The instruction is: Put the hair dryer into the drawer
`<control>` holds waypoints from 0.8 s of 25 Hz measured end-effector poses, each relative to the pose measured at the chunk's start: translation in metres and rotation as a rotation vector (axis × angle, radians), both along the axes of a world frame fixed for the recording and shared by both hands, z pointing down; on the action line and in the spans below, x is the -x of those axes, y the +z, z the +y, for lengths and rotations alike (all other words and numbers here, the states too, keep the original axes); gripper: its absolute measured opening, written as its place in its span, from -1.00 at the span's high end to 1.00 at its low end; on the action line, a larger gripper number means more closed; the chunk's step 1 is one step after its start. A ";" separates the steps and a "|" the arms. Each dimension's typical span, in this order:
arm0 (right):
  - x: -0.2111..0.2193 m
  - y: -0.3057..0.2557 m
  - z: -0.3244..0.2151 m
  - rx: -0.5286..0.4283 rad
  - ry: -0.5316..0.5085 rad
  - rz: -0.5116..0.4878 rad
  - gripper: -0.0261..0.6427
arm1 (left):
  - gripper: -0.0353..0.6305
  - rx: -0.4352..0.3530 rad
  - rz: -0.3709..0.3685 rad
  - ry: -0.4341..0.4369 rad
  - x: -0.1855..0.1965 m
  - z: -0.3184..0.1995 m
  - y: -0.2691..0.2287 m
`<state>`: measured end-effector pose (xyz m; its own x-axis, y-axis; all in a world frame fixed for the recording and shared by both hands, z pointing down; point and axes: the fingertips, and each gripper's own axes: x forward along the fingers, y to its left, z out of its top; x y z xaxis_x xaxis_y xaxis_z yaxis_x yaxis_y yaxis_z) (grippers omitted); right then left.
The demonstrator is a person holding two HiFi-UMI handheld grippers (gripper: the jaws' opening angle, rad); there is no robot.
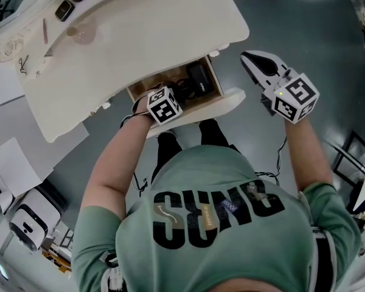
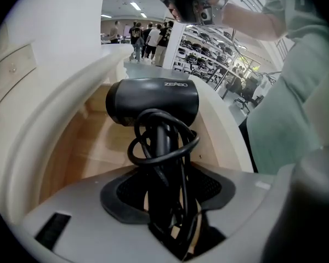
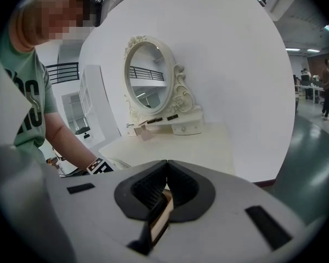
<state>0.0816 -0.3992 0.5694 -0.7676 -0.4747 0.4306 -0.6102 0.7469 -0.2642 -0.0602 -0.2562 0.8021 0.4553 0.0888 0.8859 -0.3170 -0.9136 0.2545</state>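
A black hair dryer (image 2: 153,100), its cord looped round the handle, hangs inside the open wooden drawer (image 2: 93,141) of a cream dressing table. My left gripper (image 2: 167,174) is shut on the dryer's handle and cord and points steeply down into the drawer. In the head view the dryer (image 1: 198,81) shows dark inside the drawer (image 1: 216,105), with the left gripper (image 1: 165,102) at the drawer's left part. My right gripper (image 1: 250,58) hovers to the right of the drawer, off the table. Its jaws (image 3: 165,166) meet with nothing between them.
The cream table top (image 1: 140,35) carries an ornate oval mirror (image 3: 148,75) and a few small items (image 1: 64,10). A white device (image 1: 24,221) stands on the grey floor at the lower left. Distant people (image 2: 145,34) and shelves (image 2: 208,43) lie beyond.
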 end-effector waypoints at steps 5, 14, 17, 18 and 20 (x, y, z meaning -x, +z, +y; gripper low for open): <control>-0.005 0.007 0.001 0.021 0.007 0.005 0.94 | 0.21 0.014 -0.024 -0.007 -0.001 -0.002 0.018; -0.008 0.019 0.004 0.044 0.002 0.013 0.94 | 0.21 0.018 -0.043 0.008 -0.003 -0.002 0.040; -0.008 0.019 0.005 0.053 0.005 0.016 0.94 | 0.21 0.018 -0.035 0.005 -0.005 -0.001 0.041; -0.009 0.019 0.006 0.055 0.005 0.016 0.94 | 0.21 0.016 -0.034 0.007 -0.005 -0.002 0.041; -0.010 0.022 0.008 0.056 0.004 0.014 0.94 | 0.21 0.010 -0.034 0.011 -0.005 -0.002 0.042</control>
